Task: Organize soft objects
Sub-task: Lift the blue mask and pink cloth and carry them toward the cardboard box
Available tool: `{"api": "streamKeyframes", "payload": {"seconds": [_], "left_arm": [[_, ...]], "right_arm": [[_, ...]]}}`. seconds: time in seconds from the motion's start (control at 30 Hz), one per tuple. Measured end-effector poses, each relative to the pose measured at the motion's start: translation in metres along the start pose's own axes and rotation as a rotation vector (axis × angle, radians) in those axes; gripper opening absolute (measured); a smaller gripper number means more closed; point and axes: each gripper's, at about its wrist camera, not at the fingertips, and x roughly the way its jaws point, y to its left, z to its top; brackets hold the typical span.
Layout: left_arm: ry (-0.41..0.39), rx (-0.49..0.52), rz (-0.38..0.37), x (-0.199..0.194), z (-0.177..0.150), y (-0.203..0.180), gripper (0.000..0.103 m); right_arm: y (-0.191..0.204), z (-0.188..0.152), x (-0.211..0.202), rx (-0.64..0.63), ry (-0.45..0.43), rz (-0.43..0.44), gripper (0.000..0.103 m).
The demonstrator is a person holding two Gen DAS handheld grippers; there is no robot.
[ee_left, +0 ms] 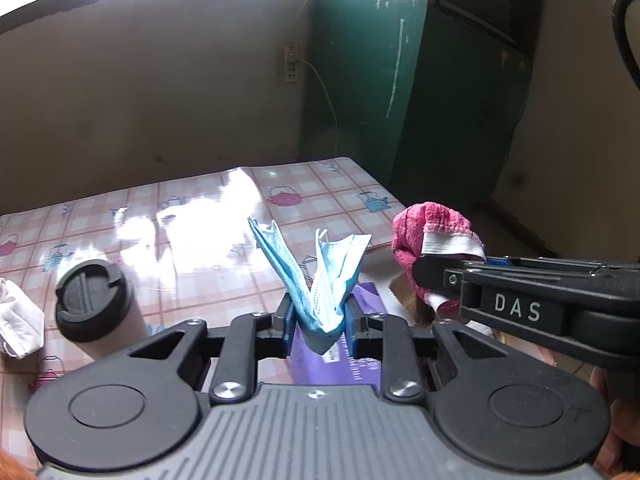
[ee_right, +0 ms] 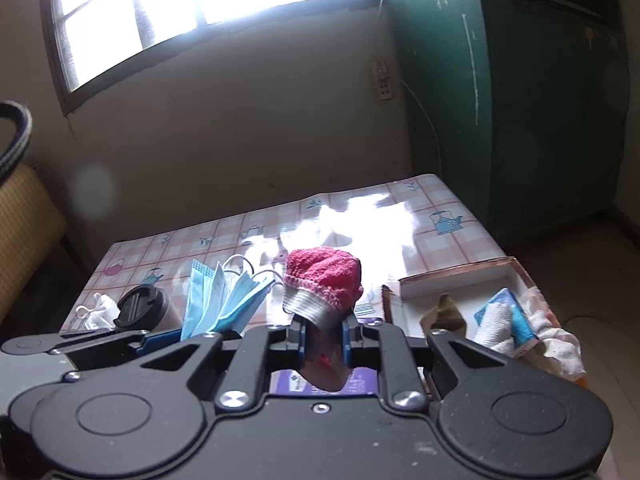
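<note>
Left wrist: fingers [ee_left: 286, 320] pinch pleated blue masks [ee_left: 316, 280] — right fingers [ee_right: 350, 330] clamp fuzzy pink cloth [ee_right: 324, 276].

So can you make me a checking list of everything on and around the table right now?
Surface: table with a glossy pink checked teapot-pattern cover, glare from the window.
Job's things: blue face masks bunched in the left tongs; pink cloth with a white band in the right tongs; open cardboard box on the right holding a brown item, a blue-and-white cloth and pale fabric.
Clutter: cup with black lid; white mask; purple packet under the tongs.
Grippers: both shut on their loads, held above the table.
Cables: white cord from a wall socket.
Surroundings: window, beige wall, green cabinet.
</note>
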Motion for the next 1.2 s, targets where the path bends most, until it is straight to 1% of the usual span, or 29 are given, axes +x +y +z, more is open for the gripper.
{"api": "streamKeyframes", "payload": {"seconds": [0.33,0.87,1.2], "left_arm": [[0.021,0.038,-0.049,0.016,-0.001,-0.019,0.027],[0.063,0.088,-0.150,0.047,-0.001,-0.051,0.027],[0.092,0.112,-0.206,0.070,-0.004,-0.074,0.027]], "right_arm": [[-0.029,-0.004,-0.004,0.028,0.003,-0.046,0.020],[-0.093,-0.011,-0.009,0.100,0.011,-0.150,0.021],[-0.125,-0.014,-0.003,0.135,0.025,-0.195,0.021]]}}
